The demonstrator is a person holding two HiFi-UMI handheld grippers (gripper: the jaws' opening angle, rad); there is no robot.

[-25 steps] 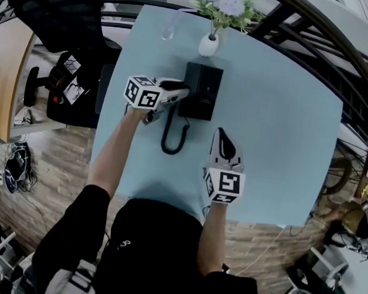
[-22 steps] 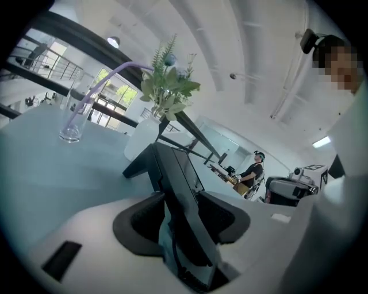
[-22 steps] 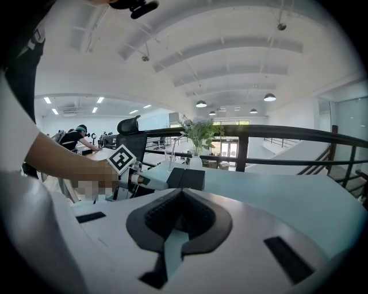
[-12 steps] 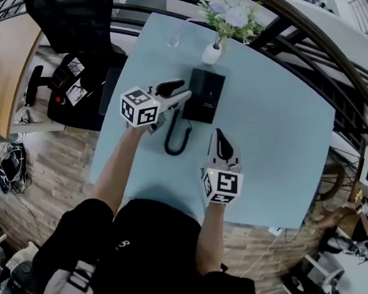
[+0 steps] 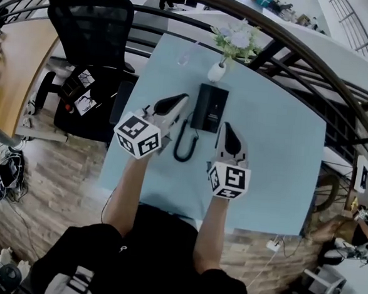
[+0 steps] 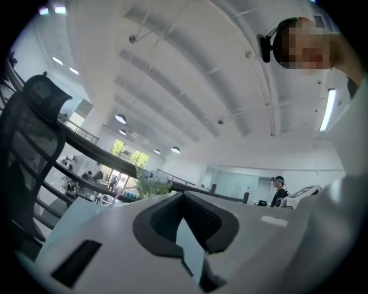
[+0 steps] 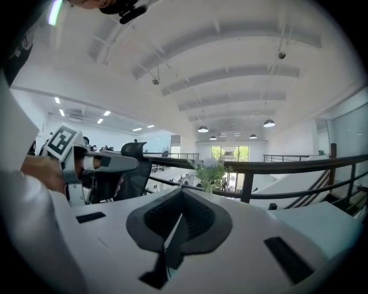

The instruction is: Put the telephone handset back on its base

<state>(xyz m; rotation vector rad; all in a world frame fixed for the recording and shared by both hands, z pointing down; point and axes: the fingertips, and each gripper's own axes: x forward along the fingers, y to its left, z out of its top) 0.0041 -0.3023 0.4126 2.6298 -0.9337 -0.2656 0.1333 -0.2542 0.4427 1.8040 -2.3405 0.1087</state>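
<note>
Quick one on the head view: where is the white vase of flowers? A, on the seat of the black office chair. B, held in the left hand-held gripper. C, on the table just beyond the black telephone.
C: the white vase stands on the light blue table, just past the far end of the black telephone.

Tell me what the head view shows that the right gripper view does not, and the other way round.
Only the head view: the black telephone and its coiled cord, and the wooden floor. Only the right gripper view: the arched ceiling with its lamps. Both: the flowers, the black chair, the railing, and the right gripper, shut and empty.
</note>
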